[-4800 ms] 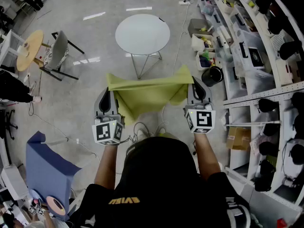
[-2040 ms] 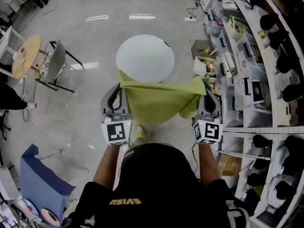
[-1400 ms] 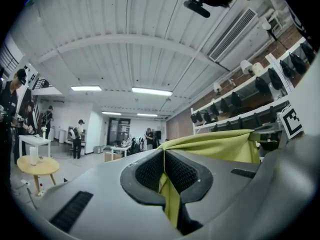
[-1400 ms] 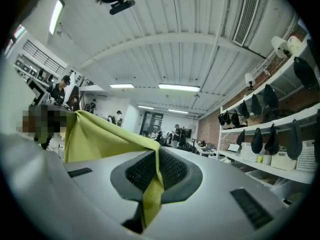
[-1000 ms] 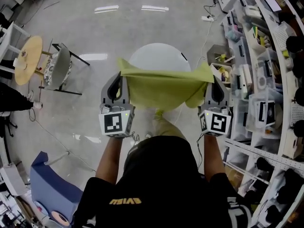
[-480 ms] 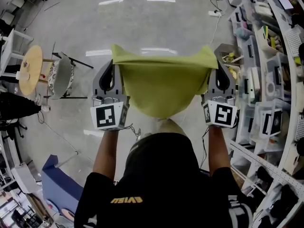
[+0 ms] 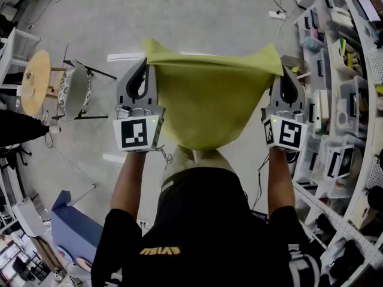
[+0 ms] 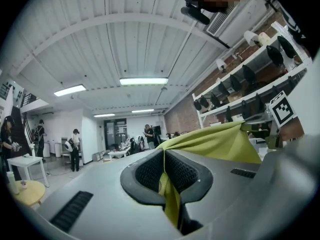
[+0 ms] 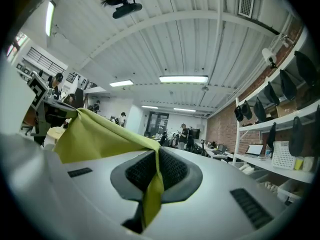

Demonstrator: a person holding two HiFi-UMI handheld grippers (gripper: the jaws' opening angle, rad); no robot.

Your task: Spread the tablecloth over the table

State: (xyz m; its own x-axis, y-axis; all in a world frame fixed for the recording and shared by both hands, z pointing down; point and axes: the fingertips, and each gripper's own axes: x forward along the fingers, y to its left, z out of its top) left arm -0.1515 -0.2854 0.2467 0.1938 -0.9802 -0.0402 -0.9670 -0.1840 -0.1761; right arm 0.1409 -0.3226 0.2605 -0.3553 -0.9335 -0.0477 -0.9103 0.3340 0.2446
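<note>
The left gripper [image 7: 143, 66] and right gripper [image 7: 280, 73] each had jaws clamped on a top corner of the cloth [image 7: 206, 103], held taut in mid-air at frame centre; no desk showed, so laying it seemingly was not yet done

The left arm [image 7: 128, 181] and right arm [image 7: 279, 181] stretch forward, held apart. The left claw [image 7: 145, 64] and right claw [image 7: 282, 74] point level, each clamped on the tablecloth [image 7: 206, 100].
</note>
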